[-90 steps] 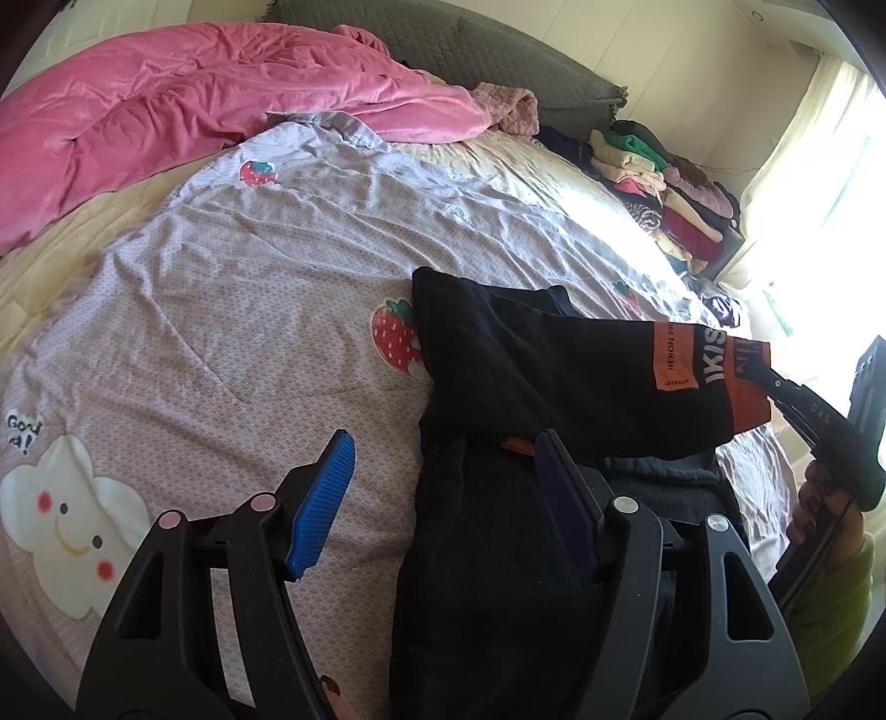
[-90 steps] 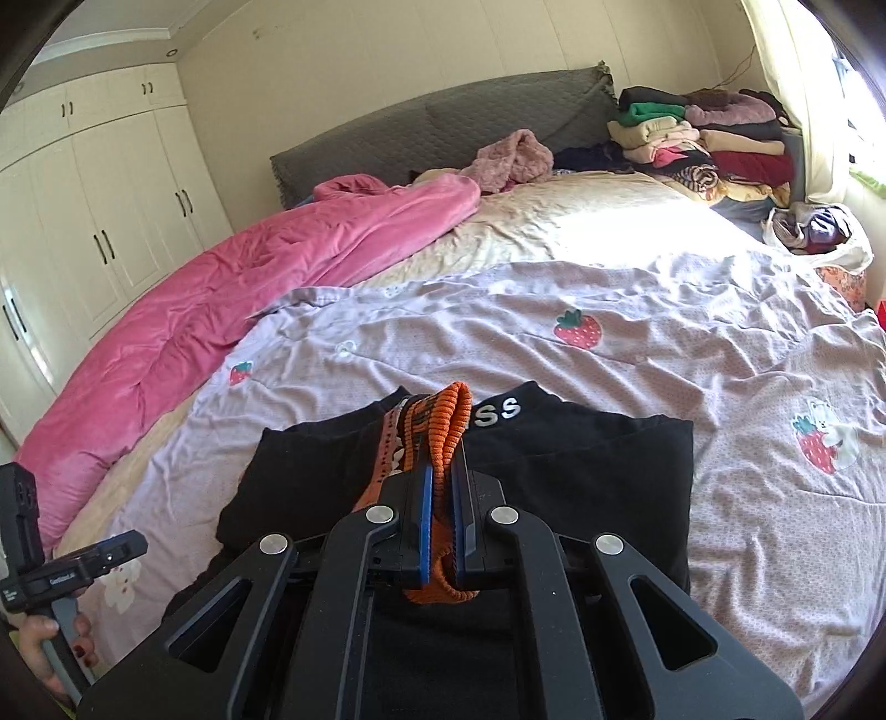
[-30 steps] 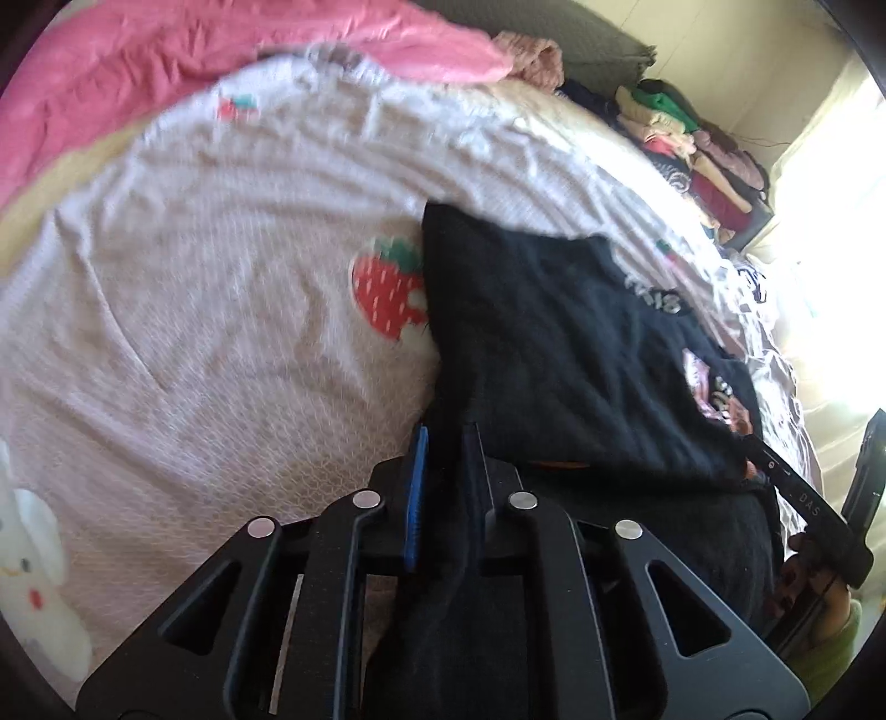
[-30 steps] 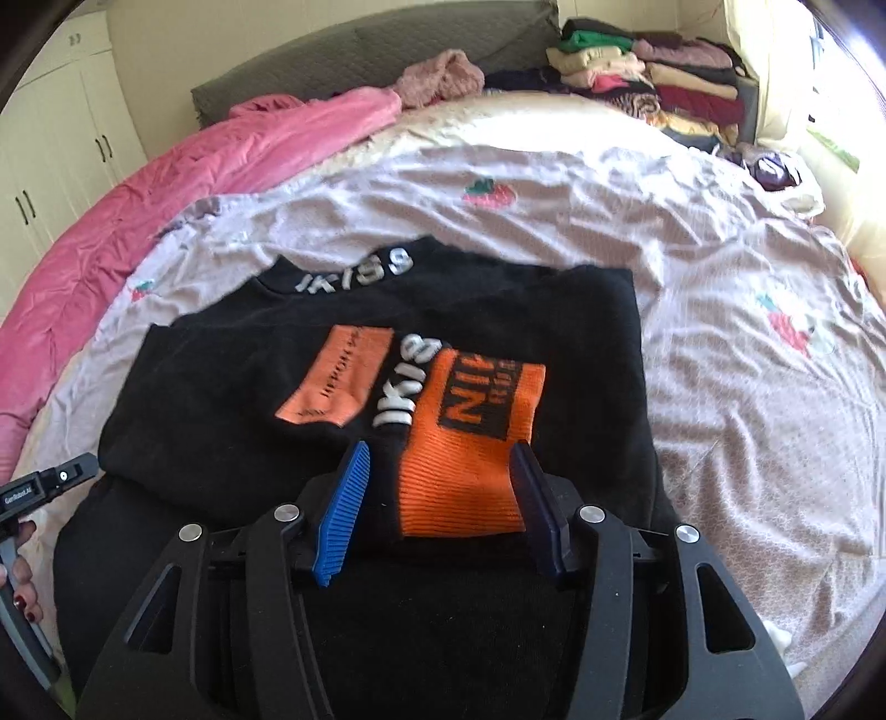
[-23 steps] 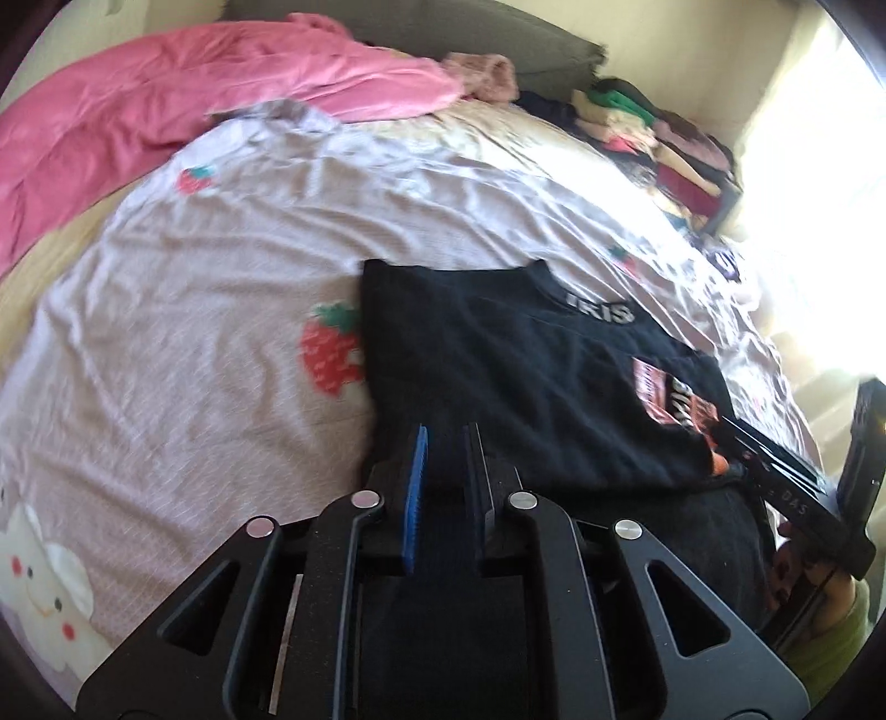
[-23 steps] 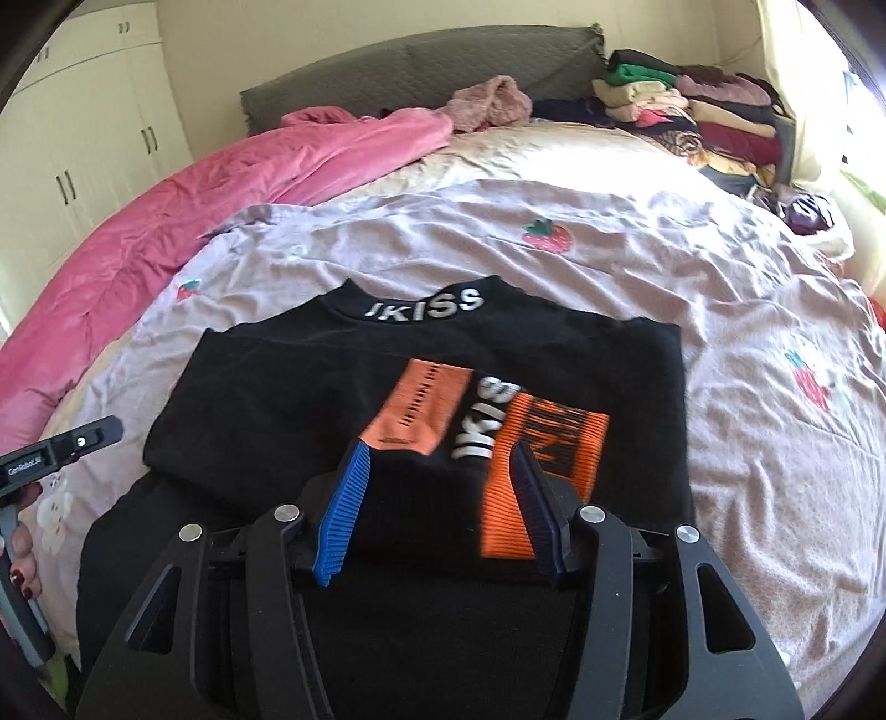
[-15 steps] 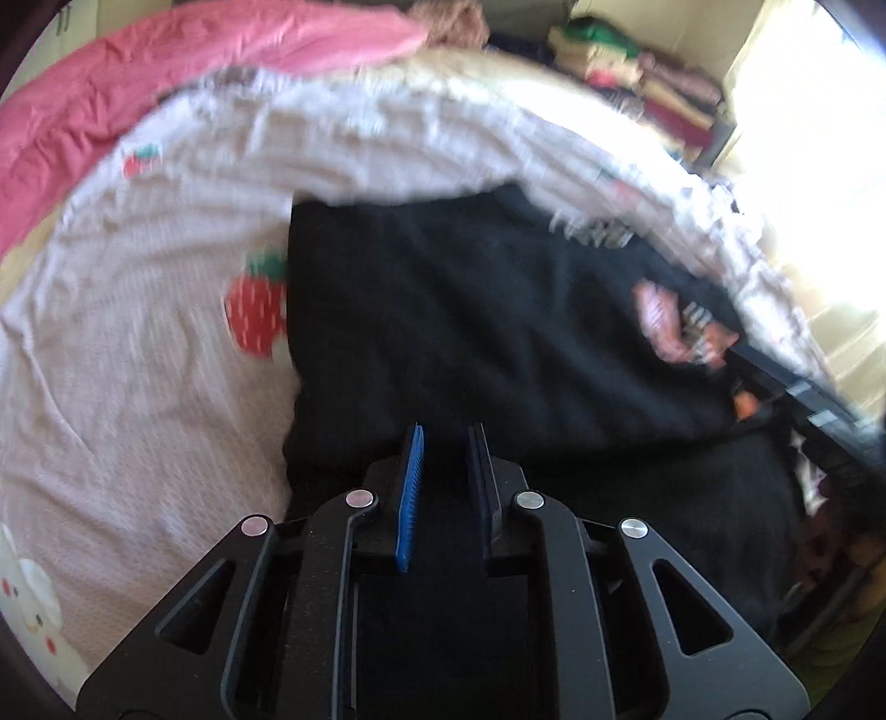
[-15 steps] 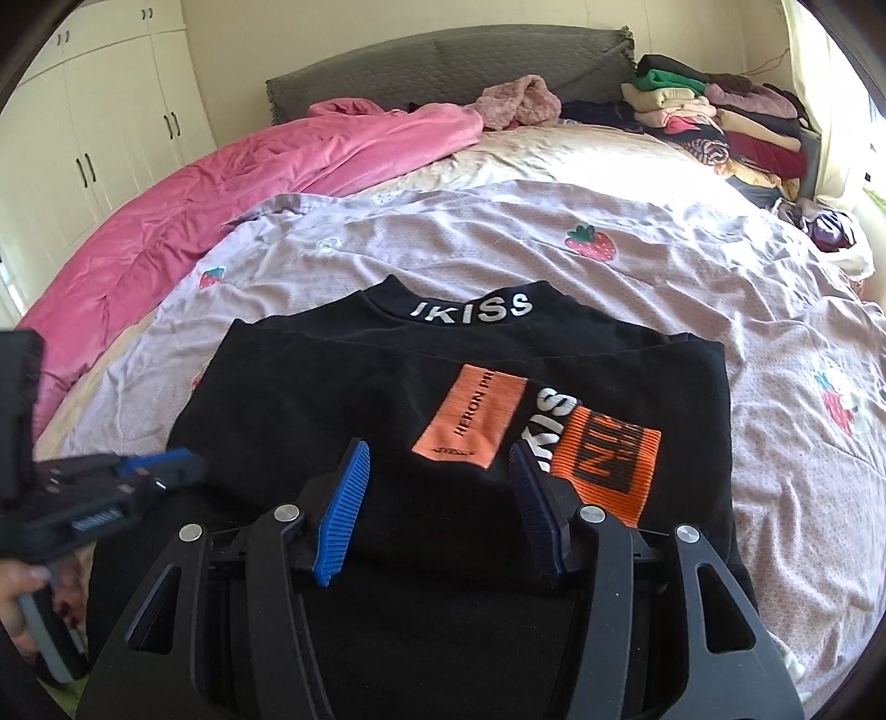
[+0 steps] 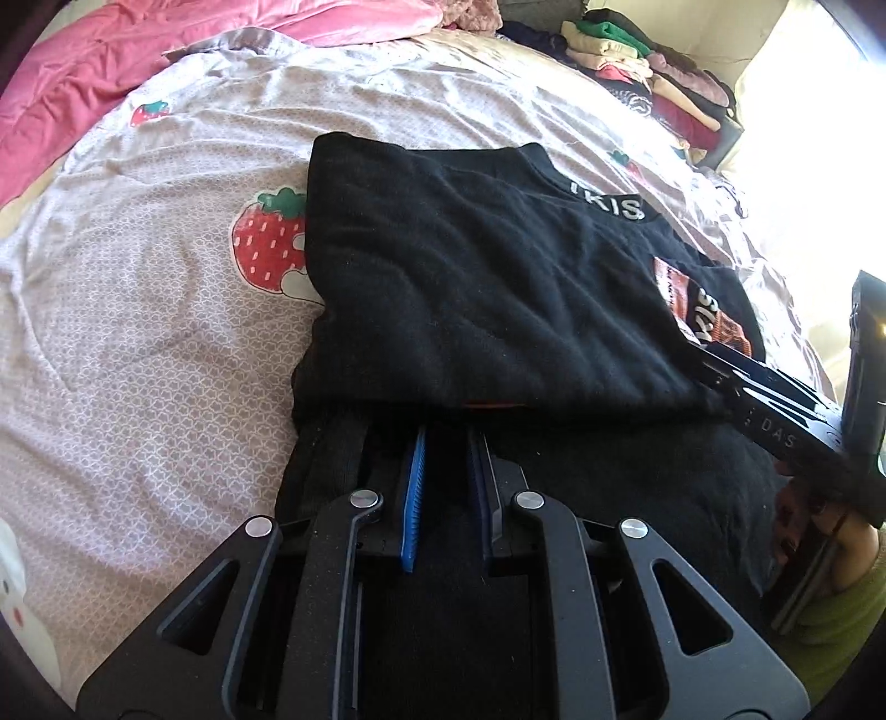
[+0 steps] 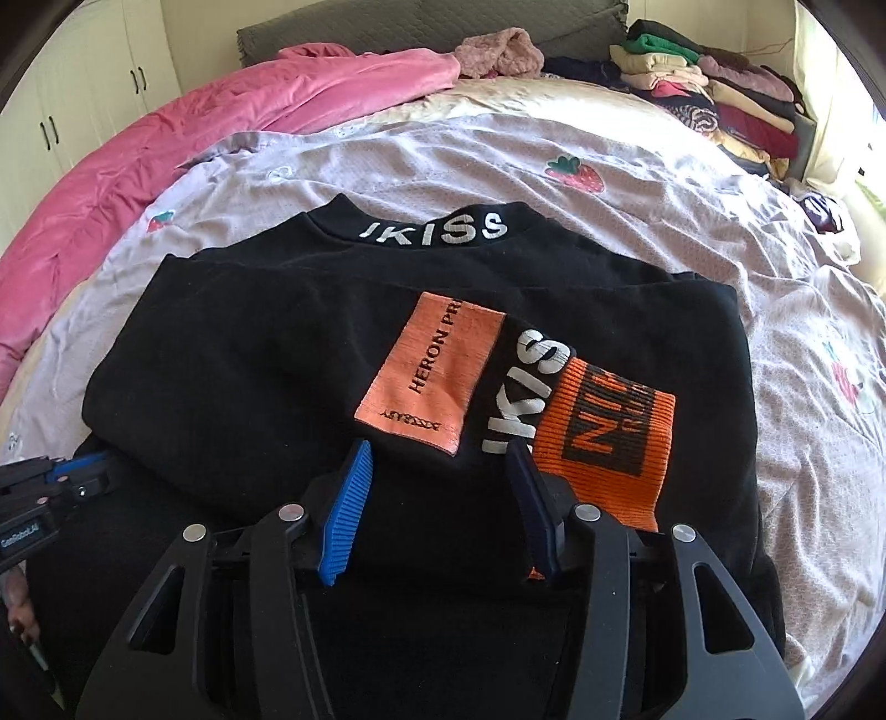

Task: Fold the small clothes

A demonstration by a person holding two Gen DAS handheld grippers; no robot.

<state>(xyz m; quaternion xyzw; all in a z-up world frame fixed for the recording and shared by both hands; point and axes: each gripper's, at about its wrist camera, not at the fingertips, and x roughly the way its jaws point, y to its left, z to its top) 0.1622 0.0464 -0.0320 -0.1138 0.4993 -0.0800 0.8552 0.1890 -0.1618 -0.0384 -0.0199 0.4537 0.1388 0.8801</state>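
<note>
A black sweatshirt (image 10: 266,354) with a white-lettered collar lies on the lilac strawberry bedsheet (image 10: 609,160), both sleeves folded across its body. An orange patch (image 10: 432,365) and orange cuff (image 10: 609,437) lie on top. My right gripper (image 10: 437,487) is open and empty just short of the cuff. In the left wrist view the sweatshirt (image 9: 476,266) fills the middle; my left gripper (image 9: 446,448) hovers over its lower body, jaws a narrow gap apart, nothing visibly between them. The right gripper (image 9: 775,404) shows at the right edge.
A pink duvet (image 10: 221,122) lies along the left and back of the bed. A stack of folded clothes (image 10: 714,88) sits at the back right by the grey headboard (image 10: 432,27). White wardrobes (image 10: 66,105) stand to the left.
My right gripper let go of the orange-cuffed sleeve, now lying folded across the sweatshirt, and drew back. My left gripper closed to a narrow gap and shifted right over the lower body.
</note>
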